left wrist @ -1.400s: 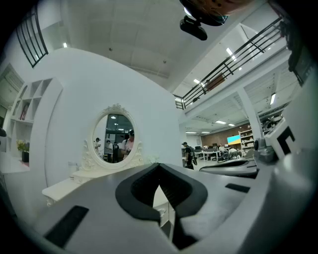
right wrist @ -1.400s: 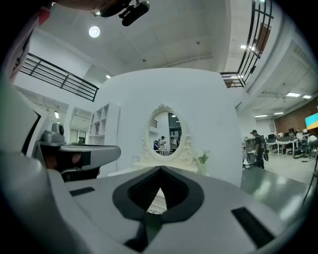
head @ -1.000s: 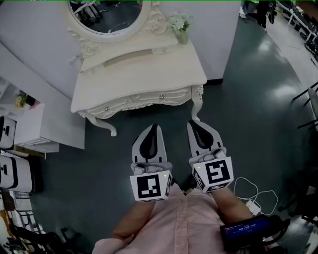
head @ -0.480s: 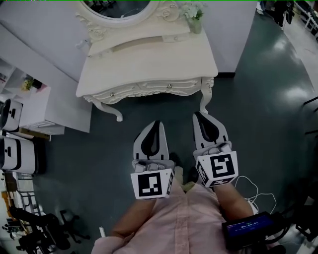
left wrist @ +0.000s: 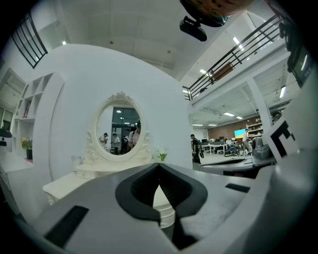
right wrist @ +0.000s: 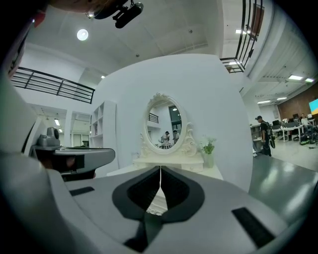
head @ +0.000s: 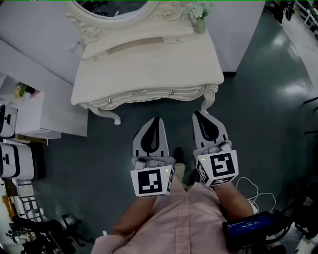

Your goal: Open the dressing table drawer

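Progress was small: I had brought left gripper and right gripper nearer the dressing table, jaws closed and empty; its drawer remained unopened.

Head camera steeply down, two gripper cameras level, all on one dressing table.

The head view looks from above the person's chest, past the left gripper and right gripper, onto the tabletop. The table stands near, ahead of the jaw tips, with dark floor between. Each gripper view sits low behind its own closed jaws, which fill its lower half, and faces the table front-on from close by. All three views share the oval mirror, the flower vase and the tabletop. Each gripper view also catches the other gripper at its inner edge.
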{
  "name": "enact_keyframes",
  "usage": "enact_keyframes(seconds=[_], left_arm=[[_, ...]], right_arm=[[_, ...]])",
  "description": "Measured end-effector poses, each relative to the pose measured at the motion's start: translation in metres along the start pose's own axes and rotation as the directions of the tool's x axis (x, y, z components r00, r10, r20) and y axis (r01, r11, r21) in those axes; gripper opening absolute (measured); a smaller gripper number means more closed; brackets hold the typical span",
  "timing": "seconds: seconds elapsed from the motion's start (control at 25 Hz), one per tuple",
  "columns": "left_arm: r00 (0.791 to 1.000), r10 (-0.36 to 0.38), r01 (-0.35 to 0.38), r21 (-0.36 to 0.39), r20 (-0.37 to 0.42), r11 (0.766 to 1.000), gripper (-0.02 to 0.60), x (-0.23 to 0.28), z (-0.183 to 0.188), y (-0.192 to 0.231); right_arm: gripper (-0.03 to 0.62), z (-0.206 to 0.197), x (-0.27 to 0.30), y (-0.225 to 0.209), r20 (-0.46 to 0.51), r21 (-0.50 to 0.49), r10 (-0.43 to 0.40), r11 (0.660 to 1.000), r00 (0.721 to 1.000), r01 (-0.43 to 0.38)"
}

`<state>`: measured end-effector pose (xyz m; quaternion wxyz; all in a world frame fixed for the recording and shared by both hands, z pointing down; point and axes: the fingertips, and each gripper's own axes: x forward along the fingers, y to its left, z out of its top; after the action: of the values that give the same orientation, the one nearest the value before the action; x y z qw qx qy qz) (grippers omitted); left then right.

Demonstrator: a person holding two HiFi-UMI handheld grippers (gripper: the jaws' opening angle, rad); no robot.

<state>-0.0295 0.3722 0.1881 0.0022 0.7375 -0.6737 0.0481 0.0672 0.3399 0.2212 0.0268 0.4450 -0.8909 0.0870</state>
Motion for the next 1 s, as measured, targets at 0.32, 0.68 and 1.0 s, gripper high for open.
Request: enact_keyframes(seconds=[0.32,0.68,1.0], left_arm=[[0.999,-0.034,0.034,-0.010,0.027,0.999,0.021,0.059,0.009,0.033],[0.994,-0.075,0.076,-0.008,0.086,0.997,0.021,0.093,0.028,0.057],[0.994,-0.090,0.091,-0.014,0.063,0.996,0.021,0.103,0.019,0.064]], right_arm=[[0.020,0.016,0.060,-0.013,0.011,-0.012,-0.033,0.999,0.999,0.033],[0.020,0.045,0.097,-0.014,0.065,-0.045,-0.069,0.996,0.996,0.072],[0.020,0.055,0.103,-0.022,0.093,-0.047,-0.093,0.994,0.991,0.097]])
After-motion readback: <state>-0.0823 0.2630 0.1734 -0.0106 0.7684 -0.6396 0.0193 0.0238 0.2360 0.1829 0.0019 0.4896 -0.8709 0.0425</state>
